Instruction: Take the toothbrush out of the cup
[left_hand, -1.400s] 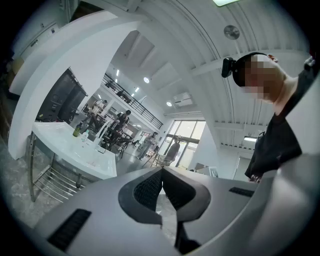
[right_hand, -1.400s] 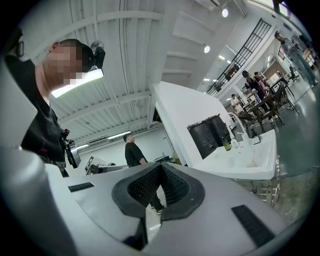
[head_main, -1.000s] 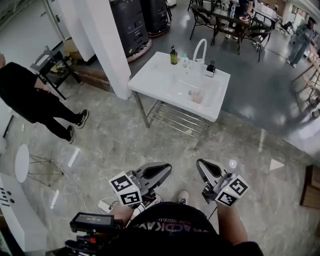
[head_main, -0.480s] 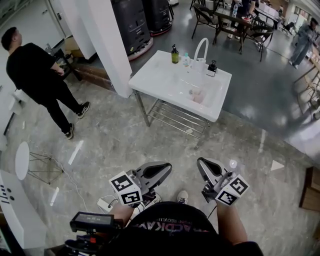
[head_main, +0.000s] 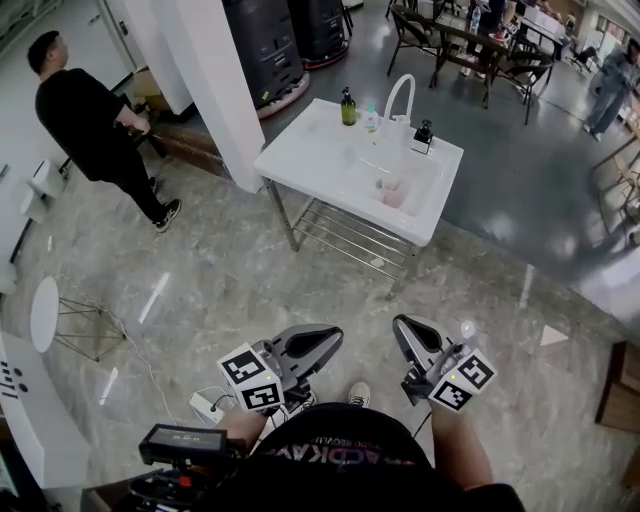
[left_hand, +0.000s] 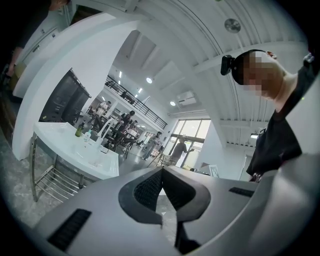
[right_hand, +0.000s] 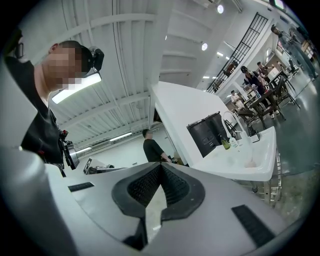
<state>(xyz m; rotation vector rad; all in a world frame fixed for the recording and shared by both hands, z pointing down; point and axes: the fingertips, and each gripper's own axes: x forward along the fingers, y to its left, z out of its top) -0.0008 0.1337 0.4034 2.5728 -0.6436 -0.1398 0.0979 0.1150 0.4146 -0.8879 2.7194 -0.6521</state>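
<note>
Toothbrush: I am not making it out on its own. It is too small in every view, so I am not calling its long axis or which way it is pointing.
Cup: a pinkish cup (head_main: 392, 190) is sitting in the basin of the white sink table (head_main: 300, 160), just in front of the white faucet (head_main: 398, 95).
Left gripper (head_main: 335, 338): its jaws are closing fully on each other with nothing between them, and it is pointing toward the sink table.
Right gripper (head_main: 400, 326): it is clenched the same way, pads meeting and nothing gripped.
Cup versus grippers: the cup is lying well apart from both, across a stretch of marble floor (head_main: 250, 270), ahead of them and more in line with the right gripper.
Bystander: a person in black (head_main: 95, 130) is standing at far left.
</note>
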